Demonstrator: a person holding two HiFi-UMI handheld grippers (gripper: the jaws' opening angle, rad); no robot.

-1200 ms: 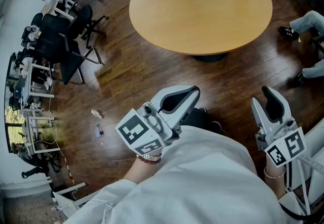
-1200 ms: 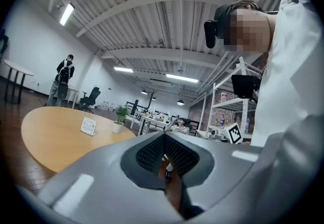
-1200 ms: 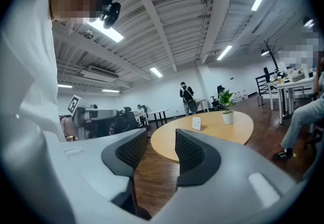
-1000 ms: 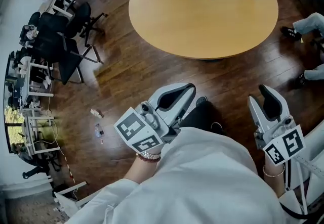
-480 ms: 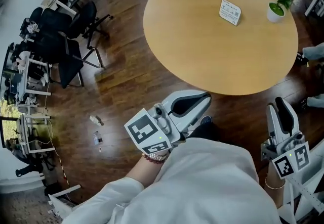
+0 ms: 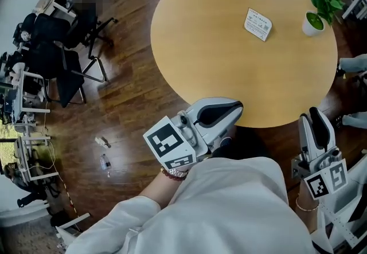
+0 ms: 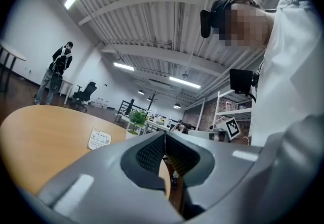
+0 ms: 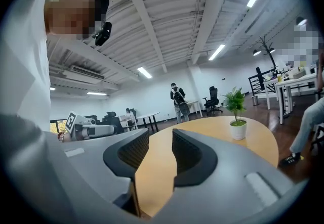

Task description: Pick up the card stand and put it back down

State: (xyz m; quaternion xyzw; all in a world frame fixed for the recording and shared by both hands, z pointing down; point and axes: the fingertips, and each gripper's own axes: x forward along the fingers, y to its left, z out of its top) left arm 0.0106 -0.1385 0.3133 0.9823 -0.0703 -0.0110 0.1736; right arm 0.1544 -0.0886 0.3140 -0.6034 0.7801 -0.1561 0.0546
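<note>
Card stand [image 6: 257, 23], a small white printed rectangle, sat on the round, smooth wooden table [image 6: 195, 46], near the white-potted plant [image 6: 314, 22] and well apart from both grippers. Left gripper [image 6: 232, 110] had its ribbed grey pads pressed together on nothing; right gripper [image 6: 315, 114] held its pads parted, empty.

card stand [image 6: 257, 24]: print too small to read | counter [image 6: 229, 63]: near rim hidden behind left claw [image 6: 234, 110] | floor litter [image 6: 104, 152]: too small to identify

Print on the card stand [image 6: 257, 23] seems illegible
</note>
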